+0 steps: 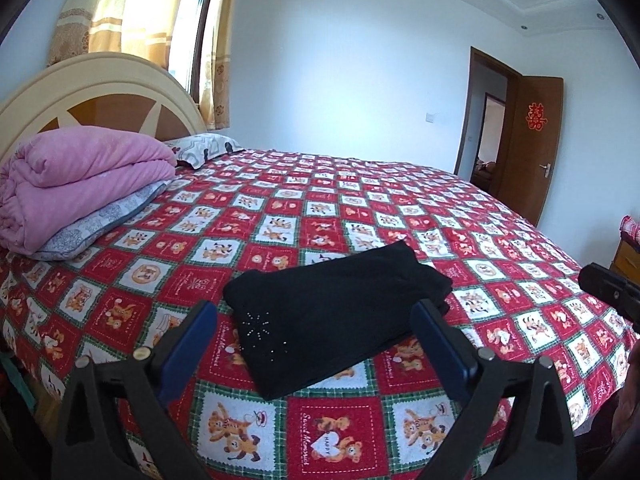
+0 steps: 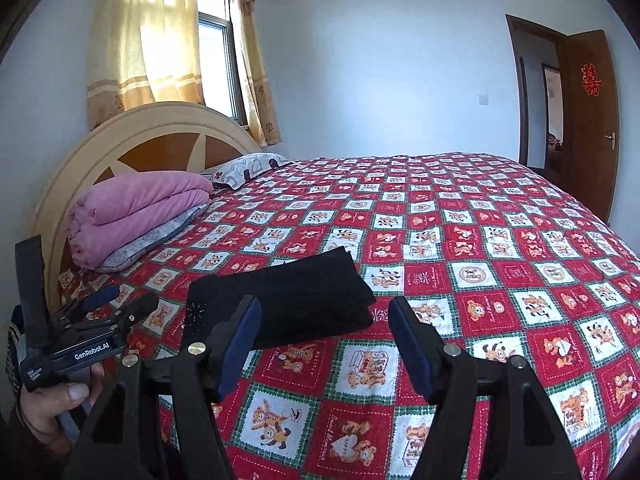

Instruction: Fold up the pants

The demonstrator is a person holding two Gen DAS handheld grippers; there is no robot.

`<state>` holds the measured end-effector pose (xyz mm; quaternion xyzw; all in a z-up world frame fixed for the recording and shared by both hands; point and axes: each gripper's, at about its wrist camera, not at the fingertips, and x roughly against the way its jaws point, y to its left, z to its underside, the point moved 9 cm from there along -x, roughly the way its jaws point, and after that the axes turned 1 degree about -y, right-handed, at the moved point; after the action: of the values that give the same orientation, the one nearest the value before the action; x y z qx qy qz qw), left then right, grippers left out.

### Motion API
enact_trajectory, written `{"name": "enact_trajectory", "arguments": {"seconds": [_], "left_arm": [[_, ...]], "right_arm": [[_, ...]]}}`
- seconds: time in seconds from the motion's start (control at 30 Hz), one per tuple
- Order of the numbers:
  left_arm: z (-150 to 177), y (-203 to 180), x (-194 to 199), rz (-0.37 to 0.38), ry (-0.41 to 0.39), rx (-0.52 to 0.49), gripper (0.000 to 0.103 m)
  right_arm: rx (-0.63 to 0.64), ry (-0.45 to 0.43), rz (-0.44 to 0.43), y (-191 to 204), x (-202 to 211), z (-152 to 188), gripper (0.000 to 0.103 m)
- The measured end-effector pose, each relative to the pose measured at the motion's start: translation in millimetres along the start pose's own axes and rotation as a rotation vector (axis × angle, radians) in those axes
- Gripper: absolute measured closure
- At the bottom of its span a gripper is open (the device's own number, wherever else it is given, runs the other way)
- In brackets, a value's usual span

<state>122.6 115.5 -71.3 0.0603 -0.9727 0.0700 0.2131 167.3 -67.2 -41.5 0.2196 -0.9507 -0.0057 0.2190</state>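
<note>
a: left wrist view first. biggest thing is the bed (image 1: 460, 216) with its red teddy-bear cover; everything else i place against the black pants (image 1: 332, 312). they lie folded into a compact rectangle on the cover, near the bed's close edge.

b: and behind the pants?

a: well beyond them, toward the headboard, sits a rolled pink quilt (image 1: 80, 192) on a grey pillow (image 1: 100, 228). no contact there.

b: grippers?

a: left gripper (image 1: 316, 340) hangs just short of the pants, fingers spread wide, nothing between the pads. right gripper (image 2: 324, 340) is likewise apart from the pants, fingers parted and empty.

b: so the fold looks about finished. what could spoil it?

a: my guess: a low finger catching the near edge of the pants, which would drag the top layer and open the stack. the fabric looks soft and loose, so a light snag may be enough.

b: anything smaller?

a: the pants sit near the bed's edge; a nudge that way could slide them off.
</note>
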Motion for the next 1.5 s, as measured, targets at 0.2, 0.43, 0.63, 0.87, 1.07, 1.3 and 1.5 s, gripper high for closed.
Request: {"name": "enact_trajectory", "arguments": {"seconds": [0.2, 0.43, 0.63, 0.87, 1.07, 1.3, 1.5], "left_arm": [[-3, -13, 8, 0.018, -0.012, -0.023, 0.002], [-2, -25, 13, 0.019, -0.02, -0.051, 0.001], [0, -28, 13, 0.023, -0.017, -0.059, 0.0], [-2, -30, 15, 0.027, -0.022, -0.058, 0.0], [-3, -31, 17, 0.044, -0.021, -0.042, 0.0], [-2, -26, 14, 0.023, -0.003, -0.031, 0.0], [1, -25, 10, -0.028, 0.009, -0.056, 0.0]], "right_arm": [[0.029, -0.019, 0.004, 6, 19, 6, 0.035], [0.017, -0.01, 0.013, -3, 27, 20, 0.034], [0.016, -0.025, 0.019, -5, 31, 16, 0.034], [0.036, -0.039, 0.032, -4, 36, 14, 0.034], [0.049, -0.054, 0.034, -1, 40, 11, 0.034], [0.055, -0.054, 0.037, 0, 40, 11, 0.034], [0.062, -0.046, 0.039, 0, 37, 14, 0.034]]}}
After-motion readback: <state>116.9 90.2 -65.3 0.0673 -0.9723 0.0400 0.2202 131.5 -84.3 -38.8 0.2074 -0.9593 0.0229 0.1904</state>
